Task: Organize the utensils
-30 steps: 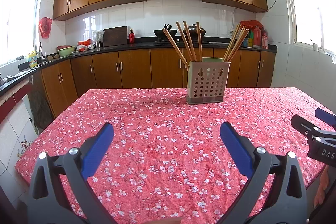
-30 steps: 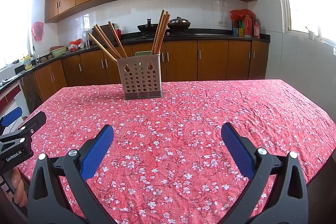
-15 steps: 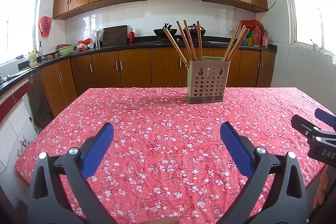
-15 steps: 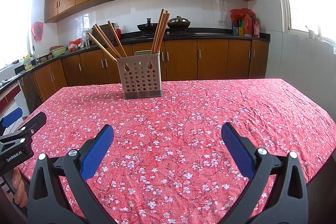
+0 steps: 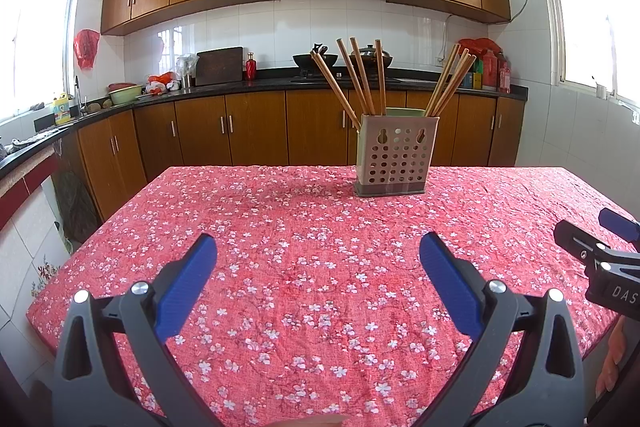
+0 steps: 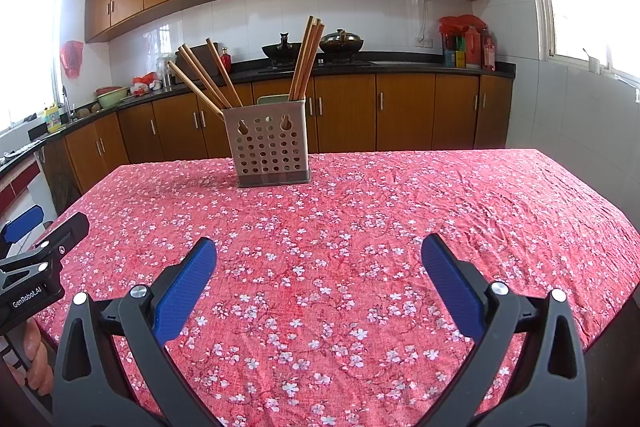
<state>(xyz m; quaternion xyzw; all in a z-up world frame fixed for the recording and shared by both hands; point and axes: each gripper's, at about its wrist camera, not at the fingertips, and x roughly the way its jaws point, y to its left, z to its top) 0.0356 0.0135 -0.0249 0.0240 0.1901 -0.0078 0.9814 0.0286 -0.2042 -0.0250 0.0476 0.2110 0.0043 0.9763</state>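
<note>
A beige perforated utensil holder stands upright at the far side of the table; it also shows in the right wrist view. Several wooden chopsticks stick out of it in two bunches, left and right. My left gripper is open and empty, held above the near part of the table, well short of the holder. My right gripper is open and empty at the same distance. Each gripper shows at the edge of the other's view.
The table wears a red floral cloth with edges on the left and near sides. Wooden kitchen cabinets and a dark counter with pots and bottles run behind it. A white tiled wall is on the right.
</note>
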